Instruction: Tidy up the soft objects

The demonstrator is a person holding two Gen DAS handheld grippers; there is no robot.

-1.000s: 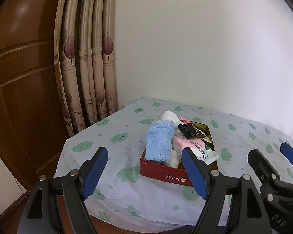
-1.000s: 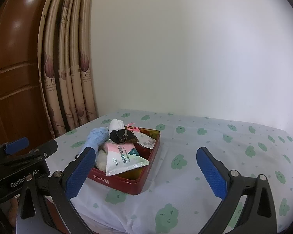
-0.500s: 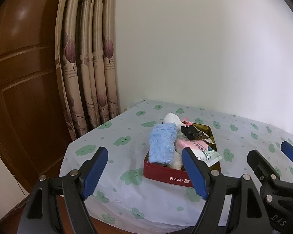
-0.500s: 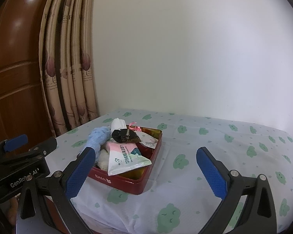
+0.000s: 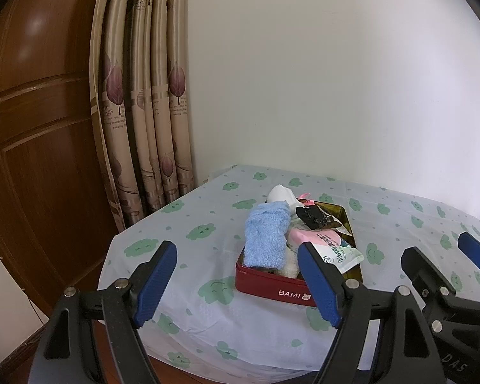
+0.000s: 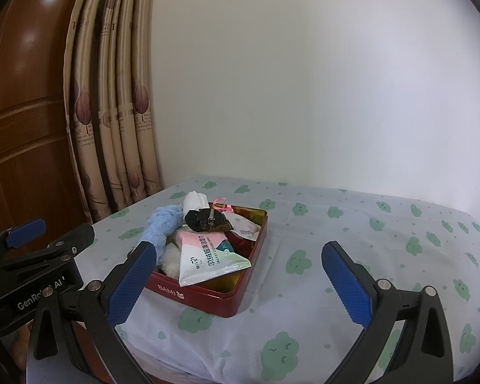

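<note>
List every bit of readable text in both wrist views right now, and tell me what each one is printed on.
"BAMI", with a small rabbit mark: front wall of the red tin.
"JACKET", after large Chinese characters: wipes packet; smaller print too blurred.
"GenRo... AI", partly hidden: left gripper body, in the right wrist view.
"DAS": right gripper body, in the left wrist view.
Curtain lettering: too small to read.

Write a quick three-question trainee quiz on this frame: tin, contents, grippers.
1. True or false: the blue towel lies inside the red tin.
2. Which item sticks out over the tin's rim? A) wipes packet B) black hair clip
3. Is the left gripper or the right gripper holding anything?

Key: 1 true; 2 A; 3 neither, both open and short of the tin.
</note>
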